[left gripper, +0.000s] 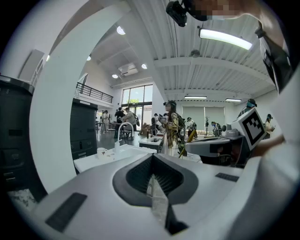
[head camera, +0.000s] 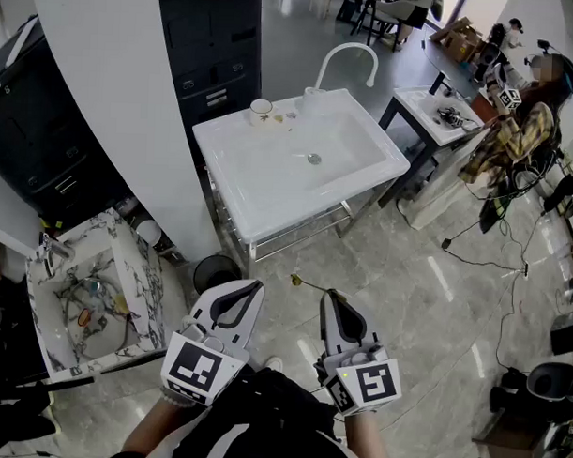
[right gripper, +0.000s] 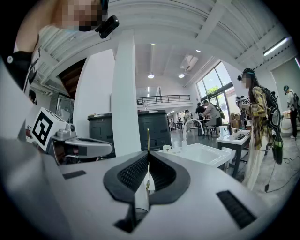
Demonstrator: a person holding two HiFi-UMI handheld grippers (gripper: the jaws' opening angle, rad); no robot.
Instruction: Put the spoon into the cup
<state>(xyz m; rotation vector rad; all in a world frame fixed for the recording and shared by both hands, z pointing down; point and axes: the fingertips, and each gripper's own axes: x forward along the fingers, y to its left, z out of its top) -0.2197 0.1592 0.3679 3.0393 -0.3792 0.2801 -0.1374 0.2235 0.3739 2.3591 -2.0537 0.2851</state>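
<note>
My right gripper (head camera: 330,294) is clamped on the spoon (head camera: 309,285); the left gripper (head camera: 257,286) is closed and empty. The cup (head camera: 261,108) stands well apart on the sink's (head camera: 269,180) far-left corner. Carrying and insertion remain.

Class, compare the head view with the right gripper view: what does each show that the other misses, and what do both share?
Head view only: the marbled sink and the dark bin on the floor. Right gripper view only: the ceiling lights overhead. Both: the right gripper shut on the spoon, the left gripper, the white basin and the cup on its rim.
</note>
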